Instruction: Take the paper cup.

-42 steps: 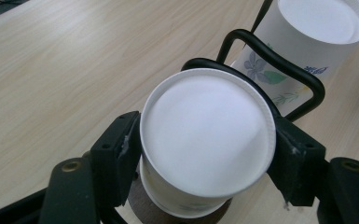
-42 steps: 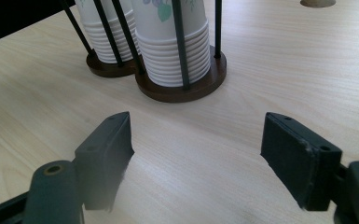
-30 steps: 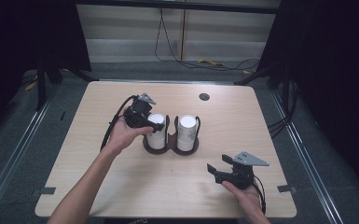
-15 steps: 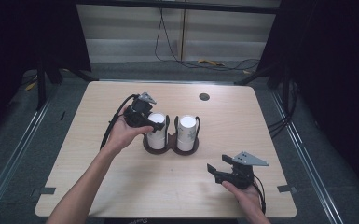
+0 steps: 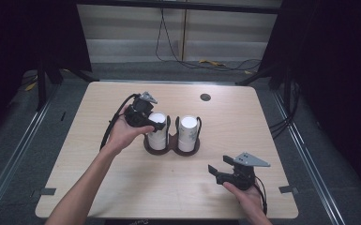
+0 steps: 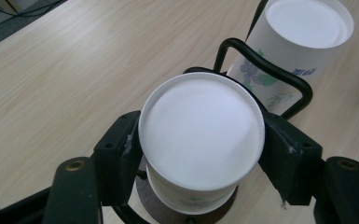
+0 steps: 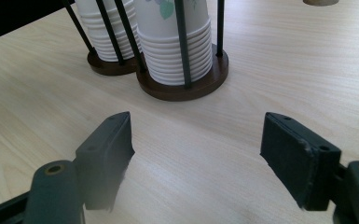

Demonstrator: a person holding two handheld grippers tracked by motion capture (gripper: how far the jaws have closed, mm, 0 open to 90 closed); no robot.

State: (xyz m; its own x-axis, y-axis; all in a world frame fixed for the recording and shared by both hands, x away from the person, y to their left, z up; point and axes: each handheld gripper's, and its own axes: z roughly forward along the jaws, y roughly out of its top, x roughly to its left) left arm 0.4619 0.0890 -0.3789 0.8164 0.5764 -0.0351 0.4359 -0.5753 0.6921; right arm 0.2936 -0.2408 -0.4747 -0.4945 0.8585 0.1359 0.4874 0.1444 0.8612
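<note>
Left gripper view shows the left gripper clamped on the top paper cup of the stack in the cup holder; lifting it out seemingly remains. Near the table's front, the right gripper rests spread wide and empty.

My right gripper sits low over the pale wood-grain tabletop, its two black jaws spread wide with only bare wood between them. Ahead of me stand two stacks of upturned white paper cups. The nearer stack has a green leaf print and rests on a round dark-brown wooden base, caged by thin black upright rods. The farther stack stands just beside it on its own dark base.
</note>
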